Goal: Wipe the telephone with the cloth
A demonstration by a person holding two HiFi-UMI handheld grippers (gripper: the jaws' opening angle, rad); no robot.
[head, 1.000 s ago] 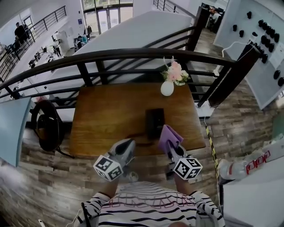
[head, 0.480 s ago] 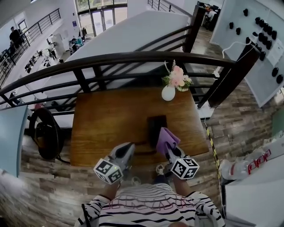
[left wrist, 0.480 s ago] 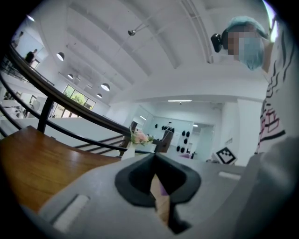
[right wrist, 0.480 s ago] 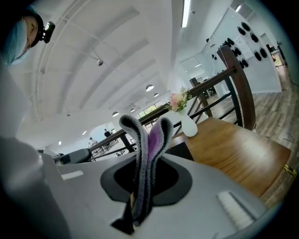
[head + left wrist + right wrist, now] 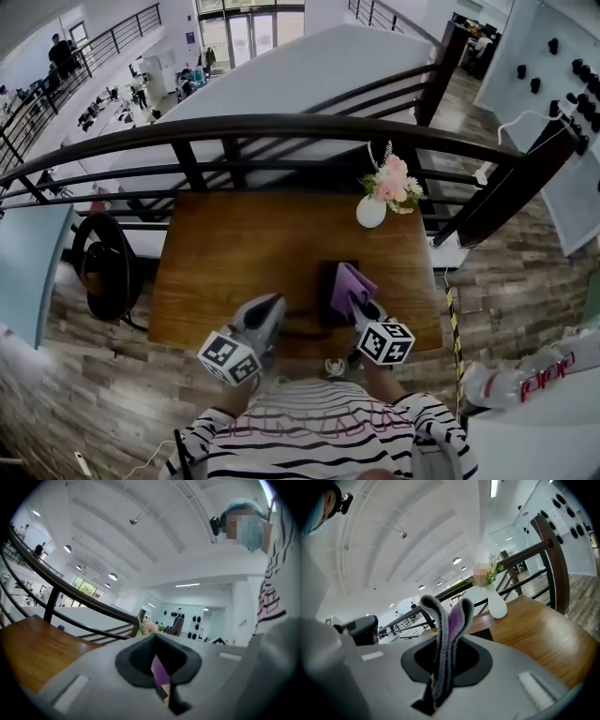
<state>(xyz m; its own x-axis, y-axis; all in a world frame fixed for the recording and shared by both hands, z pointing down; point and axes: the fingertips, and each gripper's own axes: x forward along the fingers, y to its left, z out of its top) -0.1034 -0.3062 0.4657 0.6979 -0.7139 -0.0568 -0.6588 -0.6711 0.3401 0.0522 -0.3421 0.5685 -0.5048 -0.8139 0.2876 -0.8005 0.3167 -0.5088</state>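
A black telephone [image 5: 329, 289] lies flat on the wooden table [image 5: 234, 253], near its front edge and right of centre. My right gripper [image 5: 362, 311] is shut on a folded purple cloth [image 5: 348, 284], which sticks up from the jaws and hangs over the telephone's right side. In the right gripper view the cloth [image 5: 454, 618] stands pinched in the gripper [image 5: 444, 670], with the dark telephone [image 5: 484, 633] just behind. My left gripper [image 5: 266, 314] hovers over the table's front edge, left of the telephone, apart from it. Its jaws [image 5: 157, 663] look shut with nothing between them.
A white vase of pink flowers [image 5: 372, 210] stands at the table's back right. A dark curved railing [image 5: 281, 127] runs behind the table. A black round object [image 5: 101, 267] sits on the floor to the left. The person's striped sleeves are at the bottom.
My right gripper has carried the cloth forward, from the telephone's near end to over it. The left gripper has stayed near the front edge. The head view shifted slightly.
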